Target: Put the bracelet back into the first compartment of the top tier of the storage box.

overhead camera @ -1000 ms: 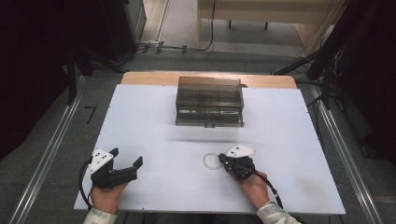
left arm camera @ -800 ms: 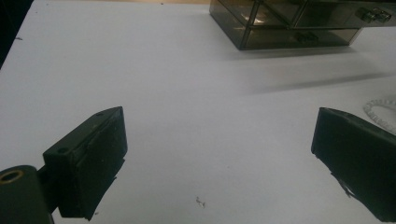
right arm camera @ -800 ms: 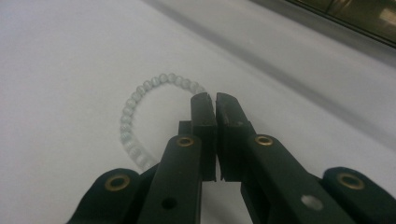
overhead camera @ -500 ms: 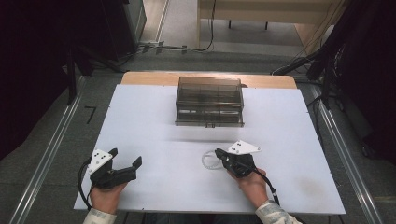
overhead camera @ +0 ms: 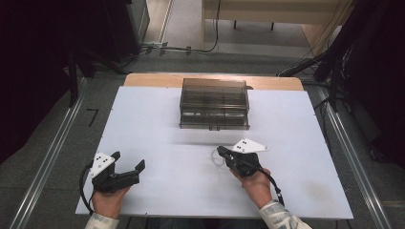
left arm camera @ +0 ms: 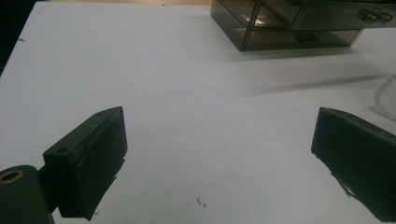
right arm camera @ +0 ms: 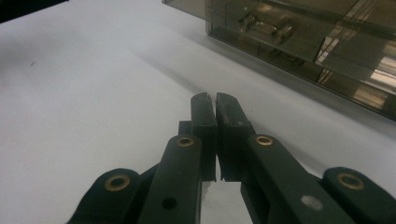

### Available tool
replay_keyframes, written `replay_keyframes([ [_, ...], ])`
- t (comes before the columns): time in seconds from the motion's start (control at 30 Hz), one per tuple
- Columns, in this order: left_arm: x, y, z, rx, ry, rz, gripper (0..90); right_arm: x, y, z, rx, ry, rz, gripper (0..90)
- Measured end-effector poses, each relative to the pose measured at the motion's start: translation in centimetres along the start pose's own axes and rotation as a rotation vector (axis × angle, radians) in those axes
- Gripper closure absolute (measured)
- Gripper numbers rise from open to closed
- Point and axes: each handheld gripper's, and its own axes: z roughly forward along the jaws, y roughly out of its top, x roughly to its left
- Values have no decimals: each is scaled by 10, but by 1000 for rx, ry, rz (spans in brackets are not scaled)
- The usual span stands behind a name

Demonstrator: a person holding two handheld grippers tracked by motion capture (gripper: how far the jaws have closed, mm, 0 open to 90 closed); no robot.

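Small pale ring of beads or cord (overhead camera: 217,156) lies on the white desk (overhead camera: 157,119), a little right of centre, between the drawer unit and the near edge. In the high view it sits just at the tip of the right gripper (overhead camera: 222,151); whether the tip touches it cannot be told. In the left gripper view a beaded arc of it (left arm camera: 383,99) shows at the far right.

Smoky transparent drawer unit (overhead camera: 214,103) stands at the middle of the far edge, drawer fronts toward the person, small handles visible in the right gripper view (right arm camera: 266,25). It casts a soft shadow band on the desk in front of it. It is well apart from the ring.

Open white surface to left and right of the drawer unit and across the whole middle of the desk. A wooden strip shows along the far edge. Metal rails run along the floor on both sides; cables lie on the floor beyond the far edge.

Right gripper: jaws pressed together, only a hairline slit between them, nothing seen between them; held low, pointing left and toward the far edge.

Left gripper (overhead camera: 129,162): near the near-left corner, jaws spread wide, bare desk between them (left arm camera: 219,140), holding nothing.
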Motion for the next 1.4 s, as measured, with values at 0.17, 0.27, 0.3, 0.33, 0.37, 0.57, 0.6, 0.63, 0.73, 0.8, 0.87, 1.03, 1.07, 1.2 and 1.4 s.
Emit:
replay_keyframes([
  [0.17, 0, 0, 0, 0, 0, 0, 39, 0, 7, 0, -11, 3, 2, 852],
  [0.27, 0, 0, 0, 1, -1, 0, 39, 1, 11, 1, -24, 7, 5, 852],
  [0.3, 0, 0, 0, 1, -1, 0, 39, 1, 11, 1, -24, 7, 5, 852],
  [0.33, 0, 0, 0, 1, -1, -1, 39, 0, 13, 1, -35, 14, 2, 851],
  [0.37, 0, 0, 0, 1, -1, -1, 39, 0, 13, 1, -35, 14, 2, 851],
  [0.57, 0, 0, 0, 2, 0, -1, 39, 0, 16, 4, -49, 22, 10, 851],
  [0.6, 0, 0, 0, 2, 0, -1, 39, 0, 17, 5, -50, 21, 8, 851],
  [0.63, 0, 0, 0, 2, 0, -2, 39, 0, 18, 5, -52, 21, 7, 851],
  [0.73, 0, 0, 1, 3, 2, -1, 39, 1, 20, 7, -55, 22, 5, 851],
  [0.8, 0, 0, 1, 3, 1, -1, 39, 2, 24, 9, -61, 21, 4, 851],
  [0.87, 0, 0, 1, 3, 0, -2, 39, 2, 25, 9, -64, 21, 0, 851],
  [1.03, 1, 0, 0, 4, 0, -1, 39, 3, 29, 12, -77, 23, -2, 851],
  [1.07, 1, 0, 0, 2, -1, -1, 39, 4, 30, 13, -83, 24, -5, 851],
  [1.2, 1, 0, 1, 2, -1, -2, 39, 4, 31, 14, -91, 25, 0, 851],
  [1.4, 1, 0, 0, 0, -2, -3, 39, 6, 37, 16, -114, 31, -4, 851],
])
